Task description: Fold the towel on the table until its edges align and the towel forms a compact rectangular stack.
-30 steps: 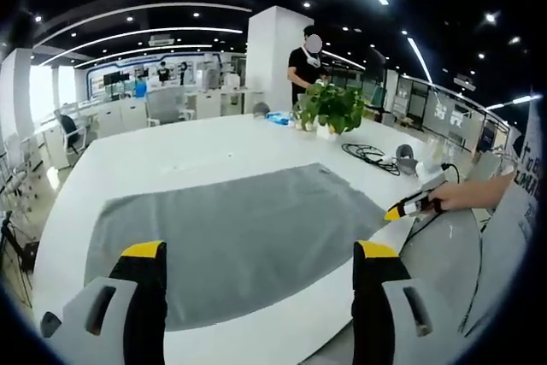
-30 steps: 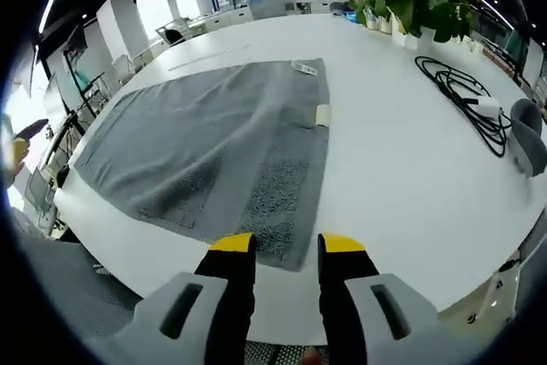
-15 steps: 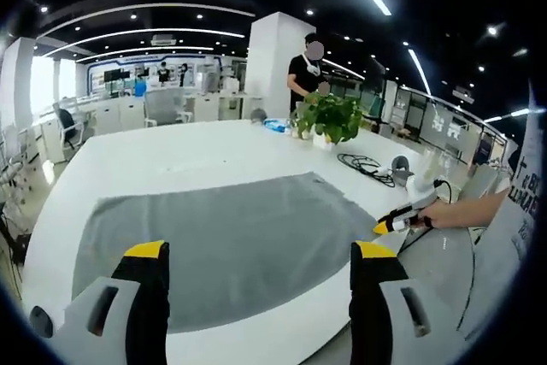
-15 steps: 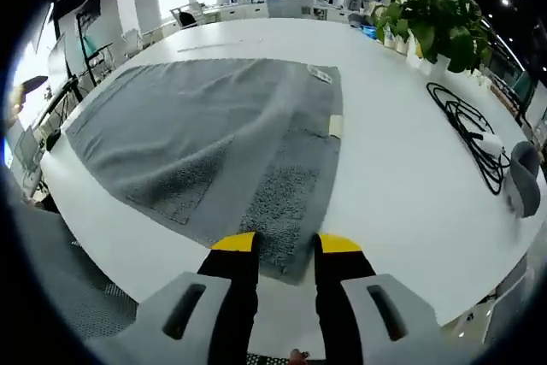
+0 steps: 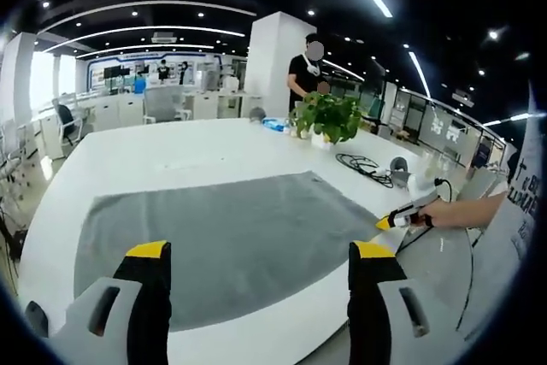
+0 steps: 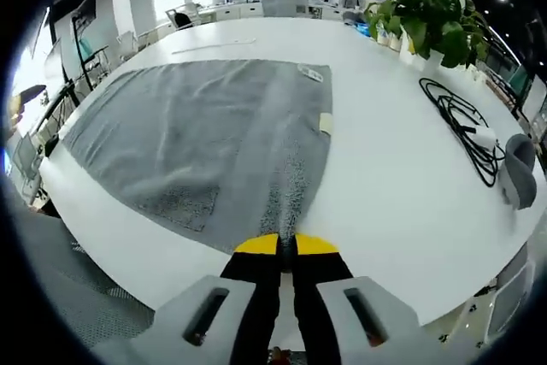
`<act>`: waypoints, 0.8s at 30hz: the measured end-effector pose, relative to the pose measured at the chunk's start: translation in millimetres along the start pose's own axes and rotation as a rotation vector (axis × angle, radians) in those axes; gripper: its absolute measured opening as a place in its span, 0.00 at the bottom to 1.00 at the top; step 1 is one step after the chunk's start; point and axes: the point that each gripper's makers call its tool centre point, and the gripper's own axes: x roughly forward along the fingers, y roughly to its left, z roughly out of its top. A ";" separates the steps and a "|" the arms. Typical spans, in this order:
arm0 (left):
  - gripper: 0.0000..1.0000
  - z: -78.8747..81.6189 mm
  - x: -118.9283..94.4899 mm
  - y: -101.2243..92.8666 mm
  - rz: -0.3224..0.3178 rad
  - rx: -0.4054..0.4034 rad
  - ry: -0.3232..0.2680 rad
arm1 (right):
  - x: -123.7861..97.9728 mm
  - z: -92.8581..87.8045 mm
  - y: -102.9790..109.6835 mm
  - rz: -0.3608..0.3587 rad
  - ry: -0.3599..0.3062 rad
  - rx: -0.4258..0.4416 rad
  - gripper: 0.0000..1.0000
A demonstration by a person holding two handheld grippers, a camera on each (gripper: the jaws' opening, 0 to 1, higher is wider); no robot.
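Note:
A grey towel lies spread flat on the white table. My left gripper hovers open over the towel's near edge, with nothing between its jaws. In the right gripper view the towel stretches away from me, and my right gripper is shut on its near corner. The cloth rises in a ridge toward the jaws. A hand holds the right gripper at the towel's right corner in the left gripper view. Small white tags sit on the towel's right edge.
A potted plant stands at the far side of the table, with a black cable and a grey object to the right. A person stands behind the plant. The table edge runs just below the towel's near edge.
My right gripper's jaws have closed on the towel's near corner, and the cloth there now rises in a ridge. The left gripper stays open over the near edge.

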 end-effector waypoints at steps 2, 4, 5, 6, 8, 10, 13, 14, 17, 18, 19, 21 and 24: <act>0.87 -0.6 1.3 0.3 -0.003 0.003 0.003 | -4.4 -0.6 -5.3 -0.013 0.000 0.009 0.01; 0.87 -0.7 2.4 -1.1 -0.008 0.008 0.006 | -4.2 0.2 -13.8 -0.026 0.000 0.010 0.01; 0.87 -0.7 2.9 -2.1 -0.009 0.008 0.008 | -4.9 0.7 -17.2 -0.032 -0.001 0.012 0.01; 0.87 -0.6 3.2 -2.2 -0.012 0.011 0.009 | -6.0 1.3 -22.0 -0.040 -0.001 0.013 0.01; 0.87 1.4 5.1 -4.3 -0.016 0.014 0.008 | -11.6 3.8 -28.0 -0.053 -0.008 0.020 0.01; 0.87 2.9 7.2 -6.4 -0.021 0.015 0.009 | -12.4 5.3 -32.7 -0.061 -0.012 0.022 0.01; 0.87 2.4 10.8 -8.4 -0.032 0.019 0.017 | -14.9 5.9 -45.6 -0.084 -0.016 0.016 0.01; 0.87 2.3 12.3 -9.5 -0.035 0.022 0.019 | -17.5 7.0 -53.5 -0.109 -0.003 -0.022 0.01; 0.87 3.1 19.1 -15.9 -0.053 0.027 0.027 | -22.5 8.2 -64.9 -0.143 0.009 -0.075 0.01; 0.87 3.3 21.2 -16.6 -0.058 0.026 0.029 | -24.8 10.2 -66.5 -0.143 0.005 -0.071 0.01; 0.87 3.4 23.5 -16.4 -0.063 0.025 0.029 | -26.1 12.3 -67.2 -0.141 -0.001 -0.069 0.01; 0.86 5.3 32.0 -23.8 -0.085 0.022 0.029 | -30.1 18.6 -63.1 -0.133 -0.017 -0.068 0.01; 0.85 11.4 46.3 -25.1 -0.125 0.034 0.025 | -27.8 24.6 -55.5 -0.115 -0.030 -0.123 0.01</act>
